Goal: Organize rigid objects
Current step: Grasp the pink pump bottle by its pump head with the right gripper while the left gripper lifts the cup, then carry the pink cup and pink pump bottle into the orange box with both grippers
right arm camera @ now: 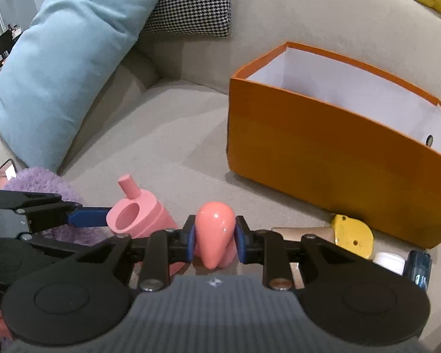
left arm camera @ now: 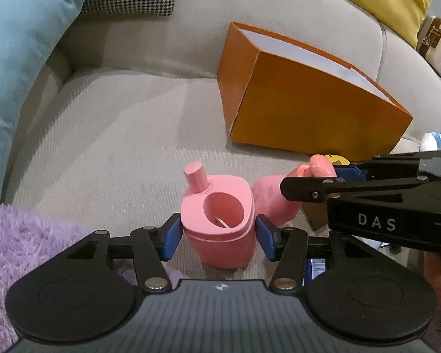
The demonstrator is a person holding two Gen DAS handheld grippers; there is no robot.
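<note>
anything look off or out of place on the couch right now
Nothing looks spilled or broken. The orange box sits skewed on the sofa cushion, empty as far as its inside shows, while the yellow piece and small containers lie loose against its base.
</note>
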